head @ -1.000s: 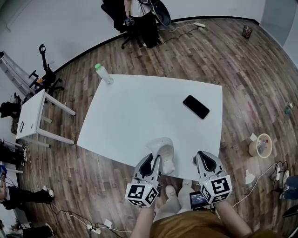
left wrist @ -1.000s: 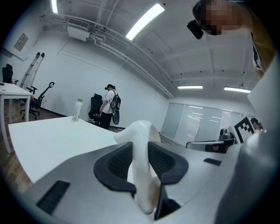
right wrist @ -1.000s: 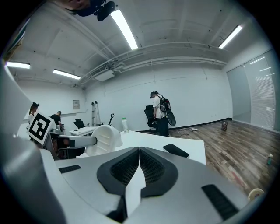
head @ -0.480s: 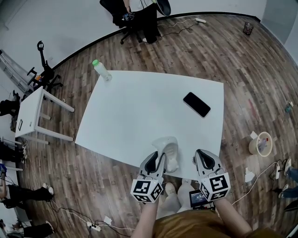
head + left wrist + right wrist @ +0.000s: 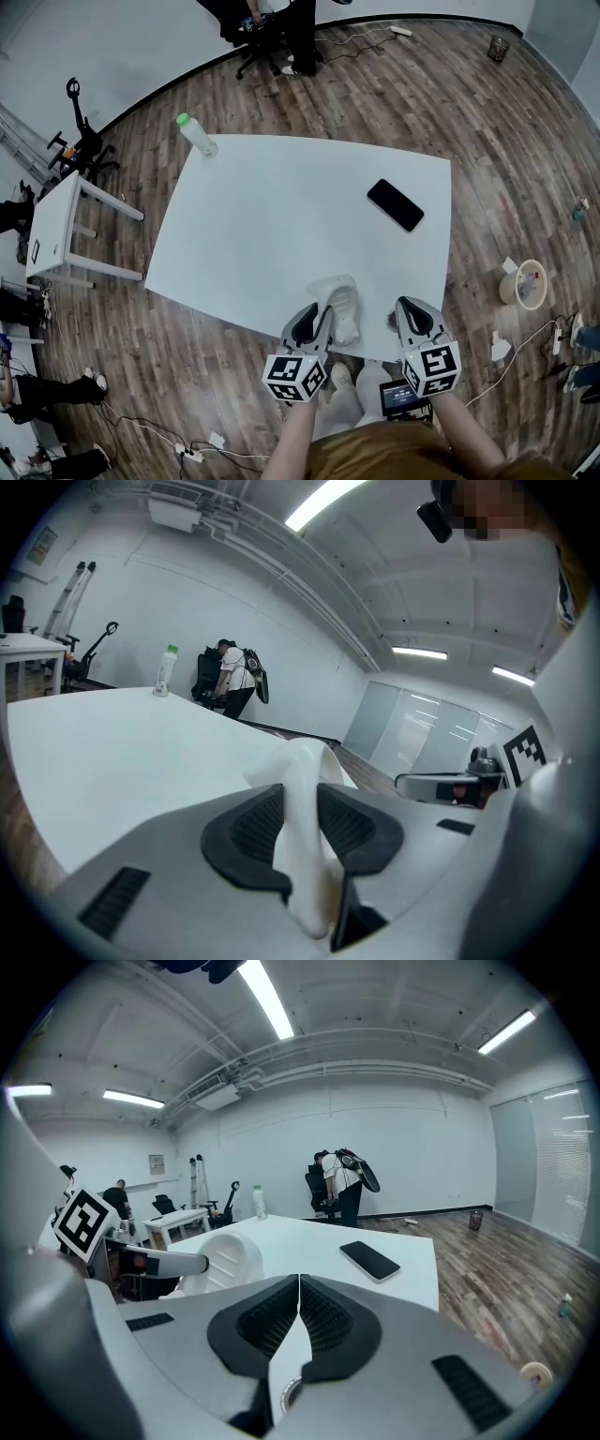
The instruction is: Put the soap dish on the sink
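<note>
- One soap dish (image 5: 343, 298)
- Two grippers: left gripper (image 5: 323, 319), right gripper (image 5: 404, 311)
- One phone (image 5: 395, 204)
- One bottle (image 5: 197, 134)
- Two tables: big table (image 5: 281, 216), small table (image 5: 53, 232)
- One bucket (image 5: 521, 286)
- One chair (image 5: 248, 39)

- Soap dish (image 5: 344, 302): white plastic, smooth, faint sheen.
- Counter (image 5: 281, 216): white top, smooth, matt.
- Floor (image 5: 487, 131): brown wood planks, grain visible, slight sheen.
- Phone (image 5: 395, 204): black, glossy face.
- Left claw (image 5: 302, 832): matt grey plastic shell; pads (image 5: 255, 825) black, ribbed, rubber-like.
</note>
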{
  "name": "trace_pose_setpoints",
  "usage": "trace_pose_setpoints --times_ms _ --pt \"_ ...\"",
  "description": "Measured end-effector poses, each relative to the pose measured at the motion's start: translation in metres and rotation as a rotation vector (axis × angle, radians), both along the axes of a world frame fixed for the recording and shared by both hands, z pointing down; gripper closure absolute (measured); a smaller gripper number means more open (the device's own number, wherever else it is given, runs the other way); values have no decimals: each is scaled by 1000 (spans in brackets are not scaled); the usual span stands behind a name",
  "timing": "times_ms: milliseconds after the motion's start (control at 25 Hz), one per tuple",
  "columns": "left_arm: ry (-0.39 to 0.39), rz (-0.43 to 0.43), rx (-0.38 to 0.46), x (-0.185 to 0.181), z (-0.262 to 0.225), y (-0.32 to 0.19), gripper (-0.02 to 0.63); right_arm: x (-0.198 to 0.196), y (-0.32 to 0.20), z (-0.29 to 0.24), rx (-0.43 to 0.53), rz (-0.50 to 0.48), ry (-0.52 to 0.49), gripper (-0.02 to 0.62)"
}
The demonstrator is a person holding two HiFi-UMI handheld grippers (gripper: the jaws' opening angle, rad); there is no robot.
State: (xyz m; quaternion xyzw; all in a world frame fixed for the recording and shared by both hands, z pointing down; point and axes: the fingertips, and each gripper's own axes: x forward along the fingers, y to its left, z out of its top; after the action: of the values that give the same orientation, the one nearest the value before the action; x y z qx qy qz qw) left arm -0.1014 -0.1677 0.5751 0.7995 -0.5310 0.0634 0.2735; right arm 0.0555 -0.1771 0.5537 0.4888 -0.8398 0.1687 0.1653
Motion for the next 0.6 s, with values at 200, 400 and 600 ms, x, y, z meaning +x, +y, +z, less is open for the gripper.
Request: trace_pose_setpoints --times_ms 200,400,600 --pt "15 15 -39 4 13 -3 488 0 -3 8 -18 0 14 586" --pt "27 43 -84 8 25 -7 488 -6 -5 14 -40 -4 1 586" --pt "39 101 -148 17 40 -7 488 -11 -1 20 -51 -19 -2 586"
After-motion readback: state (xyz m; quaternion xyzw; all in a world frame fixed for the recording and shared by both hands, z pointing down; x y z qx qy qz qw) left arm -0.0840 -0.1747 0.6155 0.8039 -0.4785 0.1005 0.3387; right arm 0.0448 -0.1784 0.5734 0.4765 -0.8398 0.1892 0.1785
